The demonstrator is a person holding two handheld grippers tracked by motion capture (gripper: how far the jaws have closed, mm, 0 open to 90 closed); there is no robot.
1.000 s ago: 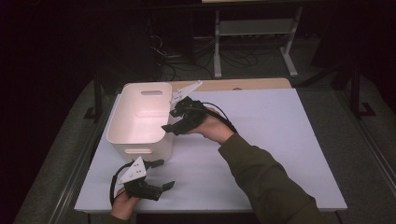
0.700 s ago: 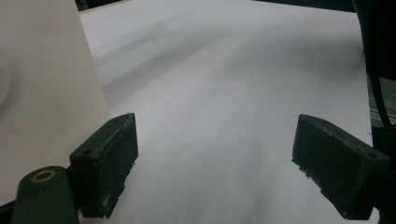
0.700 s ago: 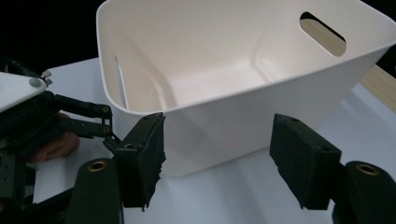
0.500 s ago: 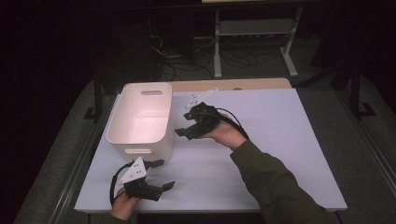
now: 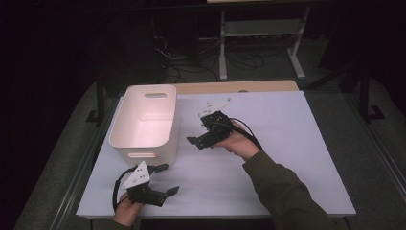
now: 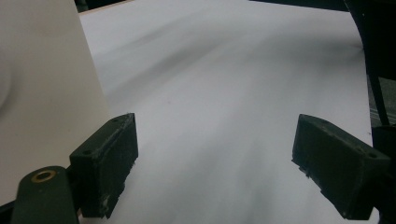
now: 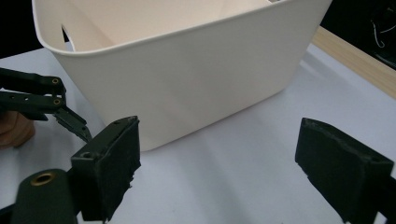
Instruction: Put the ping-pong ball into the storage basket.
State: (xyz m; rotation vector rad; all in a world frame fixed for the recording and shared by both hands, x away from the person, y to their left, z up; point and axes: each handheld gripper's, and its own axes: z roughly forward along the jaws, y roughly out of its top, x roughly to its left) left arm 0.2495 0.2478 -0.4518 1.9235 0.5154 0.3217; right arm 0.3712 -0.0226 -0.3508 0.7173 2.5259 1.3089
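Bin (image 5: pixel 143 125), cream plastic, left of centre in the high view: how would it handle?

— Start at the right gripper (image 5: pixel 203 136), centre frame: its jaws have just been opening and stand apart with nothing between them, facing the bin's long side wall across bare white table (image 5: pixel 287 143). Lower left, the left gripper (image 5: pixel 160 184) is spread wide too, idle near the bin's front corner.

— And the grip?

— Likely light, stiff, smooth-walled, so slippery. Best pinched over the rolled rim or at a handle slot (image 5: pixel 155 95).
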